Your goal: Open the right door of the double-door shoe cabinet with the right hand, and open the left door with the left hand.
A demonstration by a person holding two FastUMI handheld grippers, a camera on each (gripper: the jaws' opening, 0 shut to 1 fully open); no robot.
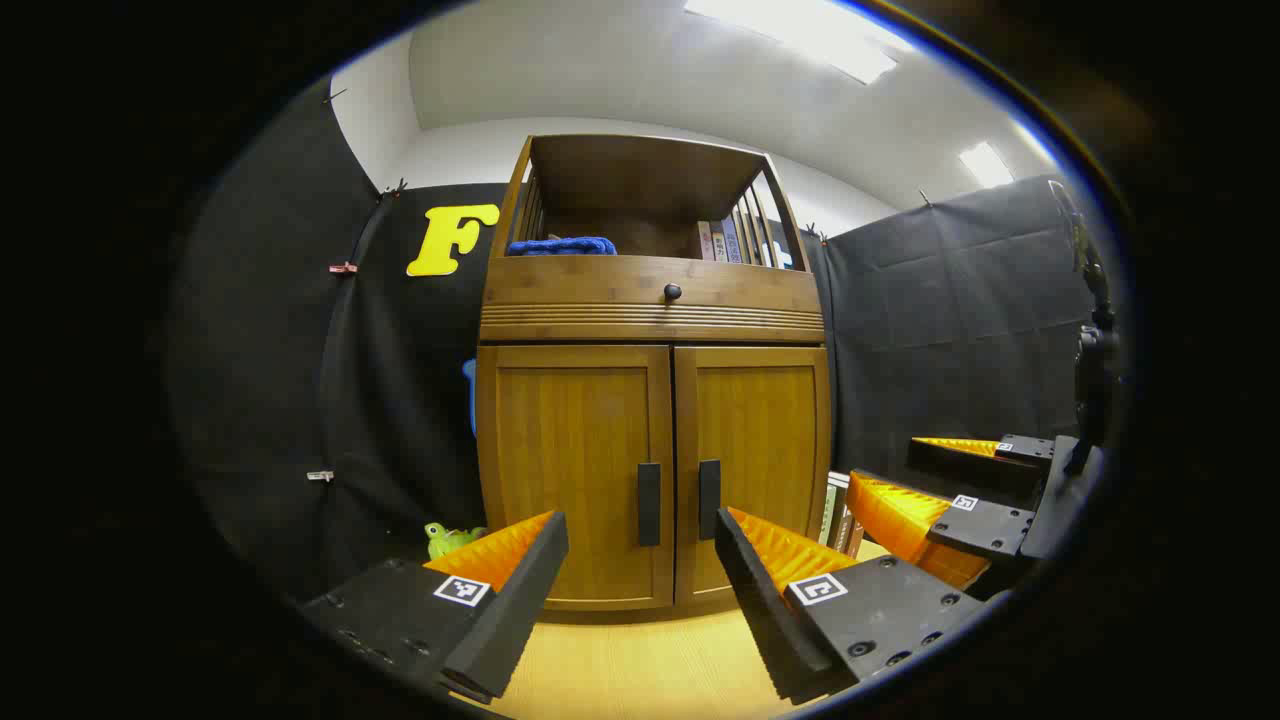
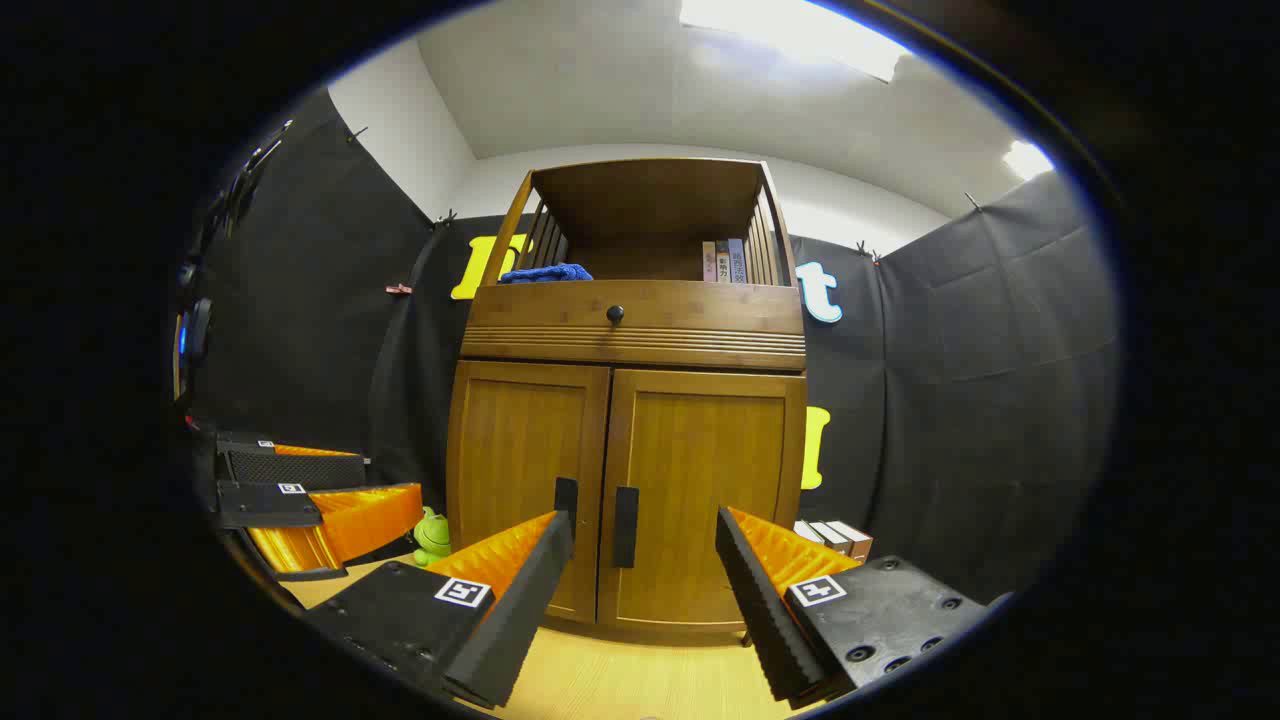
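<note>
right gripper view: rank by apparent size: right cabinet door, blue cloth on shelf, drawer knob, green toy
1. right cabinet door
2. blue cloth
3. green toy, partly hidden, so unsure against the cloth
4. drawer knob

Black cloth drapes the booth walls, pinned below white plaster. Ceiling light panels glare overhead. The pale wood floor looks glossy, warm underfoot.
</note>
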